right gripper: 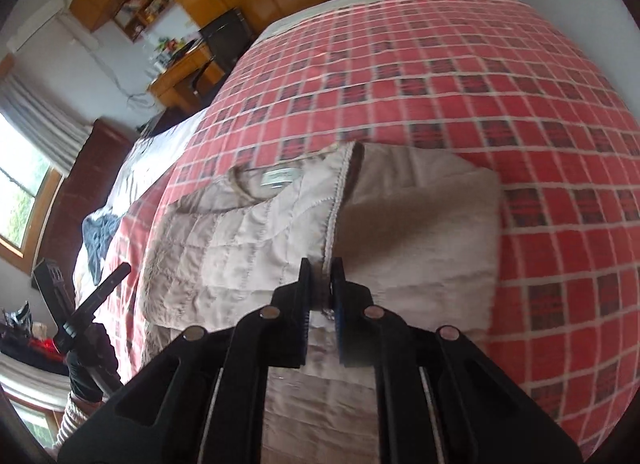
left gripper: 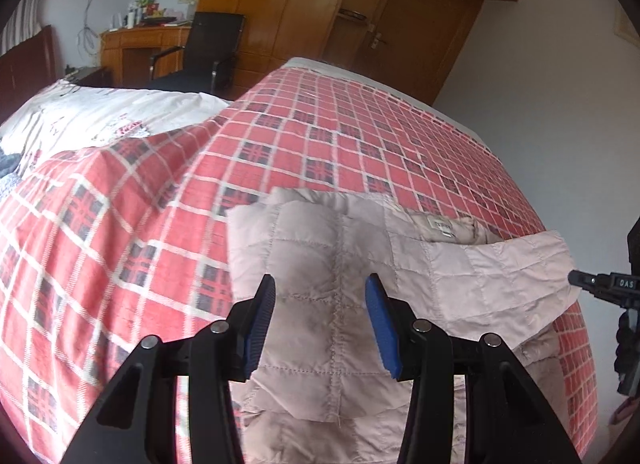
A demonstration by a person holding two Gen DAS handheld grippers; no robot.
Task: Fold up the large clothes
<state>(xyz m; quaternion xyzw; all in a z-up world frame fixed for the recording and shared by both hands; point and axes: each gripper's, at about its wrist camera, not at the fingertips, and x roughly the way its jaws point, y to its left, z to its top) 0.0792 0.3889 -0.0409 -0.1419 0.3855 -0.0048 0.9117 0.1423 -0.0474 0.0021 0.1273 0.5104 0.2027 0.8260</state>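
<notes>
bed: red plaid blanket (left gripper: 360,135) covered the bed; a white printed quilt (left gripper: 100,115) lay toward 10 o'clock in the left wrist view
jacket: pale quilted jacket (left gripper: 320,248) lay on the blanket near its close edge, lower centre in both wrist views, well apart from the white quilt
jacket, state: partly folded; in the right wrist view the quilted shell sat toward 9 o'clock and the plain lining toward 3 o'clock, one front panel turned open
jacket, axis: judged long axis ran from collar to hem, 12 to 6 o'clock in the right wrist view; collar and neck label (right gripper: 280,176) pointed away toward 12 o'clock
jacket, handling: judged light, soft and puffy, smooth shell likely slippery; would sag and spring back, not fragile
jacket, hold: judged best taken at a stitched edge or seam, not mid-panel padding
left gripper (left gripper: 322,290): jaws spread wide, grasping nothing, above the quilted panel; contact with the cloth could not be told
right gripper (right gripper: 320,278): jaws clenched on the jacket's zip edge (right gripper: 334,207), cloth pinched between the pads
</notes>
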